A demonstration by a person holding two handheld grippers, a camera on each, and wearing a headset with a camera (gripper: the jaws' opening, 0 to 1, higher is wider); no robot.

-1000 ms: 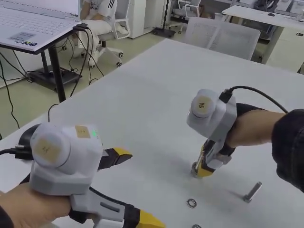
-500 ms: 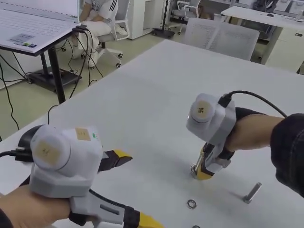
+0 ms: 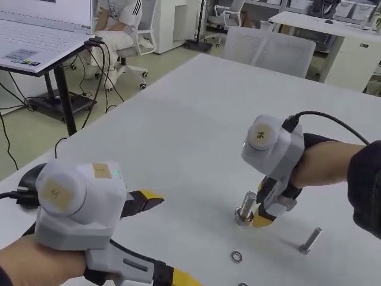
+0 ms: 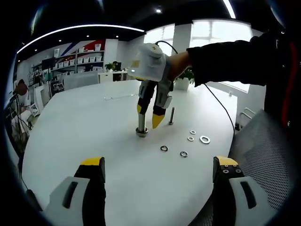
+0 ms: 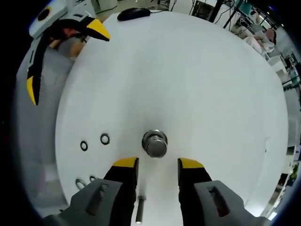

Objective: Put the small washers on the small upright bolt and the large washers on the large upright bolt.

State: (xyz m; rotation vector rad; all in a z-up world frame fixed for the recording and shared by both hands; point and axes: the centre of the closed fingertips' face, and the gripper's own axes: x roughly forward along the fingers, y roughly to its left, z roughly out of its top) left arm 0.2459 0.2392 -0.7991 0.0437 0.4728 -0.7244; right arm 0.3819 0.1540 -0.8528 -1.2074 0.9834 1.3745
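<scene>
Large bolt [image 3: 244,208] is noted upright just ahead of right gripper [image 5: 158,163], jaws part-open, empty; left gripper [image 4: 160,162], jaws wide, is held well apart by the left edge of the table [image 3: 178,119].

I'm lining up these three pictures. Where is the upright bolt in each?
Head view: upright bolt lower right of centre.
Left gripper view: near centre, just under the right gripper.
Right gripper view: end-on, just above that view's jaws.
Shared landmark: the lying bolt beside it.
</scene>
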